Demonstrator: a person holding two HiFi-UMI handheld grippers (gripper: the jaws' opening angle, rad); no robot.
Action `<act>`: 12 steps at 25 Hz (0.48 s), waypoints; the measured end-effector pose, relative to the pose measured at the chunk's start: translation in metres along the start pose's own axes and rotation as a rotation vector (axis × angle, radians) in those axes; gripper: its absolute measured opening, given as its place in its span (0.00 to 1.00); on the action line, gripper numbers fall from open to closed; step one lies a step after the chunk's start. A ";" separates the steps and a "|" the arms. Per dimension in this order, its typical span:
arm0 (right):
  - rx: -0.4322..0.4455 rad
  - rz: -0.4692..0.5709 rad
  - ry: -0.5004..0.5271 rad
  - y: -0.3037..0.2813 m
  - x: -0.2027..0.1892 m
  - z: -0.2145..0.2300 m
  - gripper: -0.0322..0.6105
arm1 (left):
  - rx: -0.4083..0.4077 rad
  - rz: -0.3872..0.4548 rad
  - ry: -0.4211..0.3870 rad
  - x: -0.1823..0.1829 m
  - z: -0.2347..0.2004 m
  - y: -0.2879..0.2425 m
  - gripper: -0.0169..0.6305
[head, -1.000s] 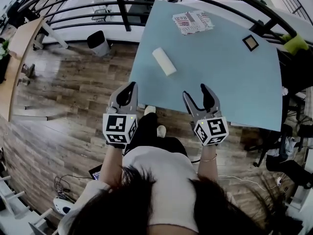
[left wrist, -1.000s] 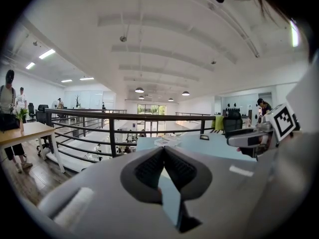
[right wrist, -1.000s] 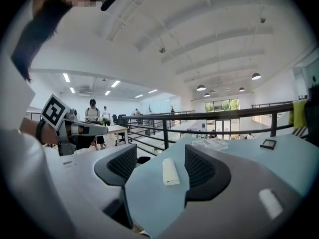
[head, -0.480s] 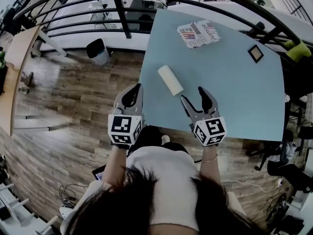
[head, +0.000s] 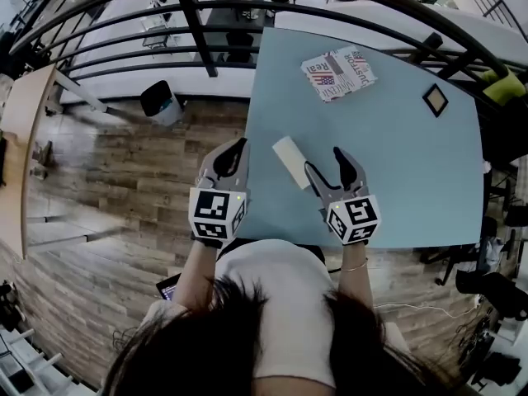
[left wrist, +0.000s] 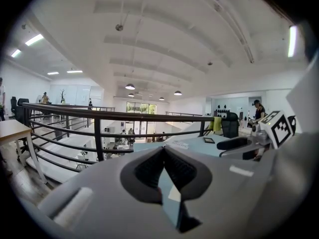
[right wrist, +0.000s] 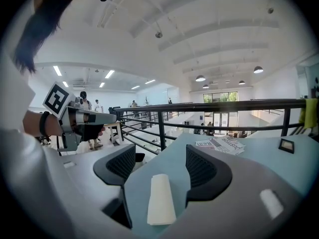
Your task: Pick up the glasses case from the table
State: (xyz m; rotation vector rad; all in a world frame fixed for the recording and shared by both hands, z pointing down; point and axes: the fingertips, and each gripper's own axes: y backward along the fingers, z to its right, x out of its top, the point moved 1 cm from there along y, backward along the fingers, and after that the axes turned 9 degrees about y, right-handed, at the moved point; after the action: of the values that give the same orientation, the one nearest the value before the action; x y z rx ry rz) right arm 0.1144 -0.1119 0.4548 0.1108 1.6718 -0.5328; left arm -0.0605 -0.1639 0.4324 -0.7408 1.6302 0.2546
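Observation:
The glasses case [head: 292, 162] is a white, rounded oblong lying on the light blue table [head: 396, 163] near its left front corner. In the head view my right gripper [head: 325, 162] is open just right of the case, its left fingertip beside the case's near end. In the right gripper view the glasses case [right wrist: 161, 199] lies on the table in the gap of the right gripper [right wrist: 160, 158], with the pads clear of it. My left gripper [head: 233, 157] is shut and empty at the table's left edge, left of the case; in its own view the left gripper [left wrist: 163, 151] has its pads meeting.
A printed paper packet [head: 338, 74] lies at the table's far side and a small dark-framed square [head: 435, 100] at the far right. A black railing [head: 190, 23] runs beyond the table. Wooden floor and a bin [head: 157, 100] lie to the left.
Both grippers have moved forward from the table's front edge toward the case. The right one now has the case between its jaws. The left stays shut.

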 end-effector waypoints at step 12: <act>0.027 -0.037 0.008 -0.018 -0.002 0.001 0.51 | -0.019 -0.024 0.014 -0.003 0.003 -0.022 0.12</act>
State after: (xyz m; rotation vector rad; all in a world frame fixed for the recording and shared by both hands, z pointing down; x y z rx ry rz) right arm 0.1088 -0.1280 0.4617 0.1026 1.6772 -0.5836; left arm -0.0447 -0.1782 0.4397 -0.7771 1.6330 0.2485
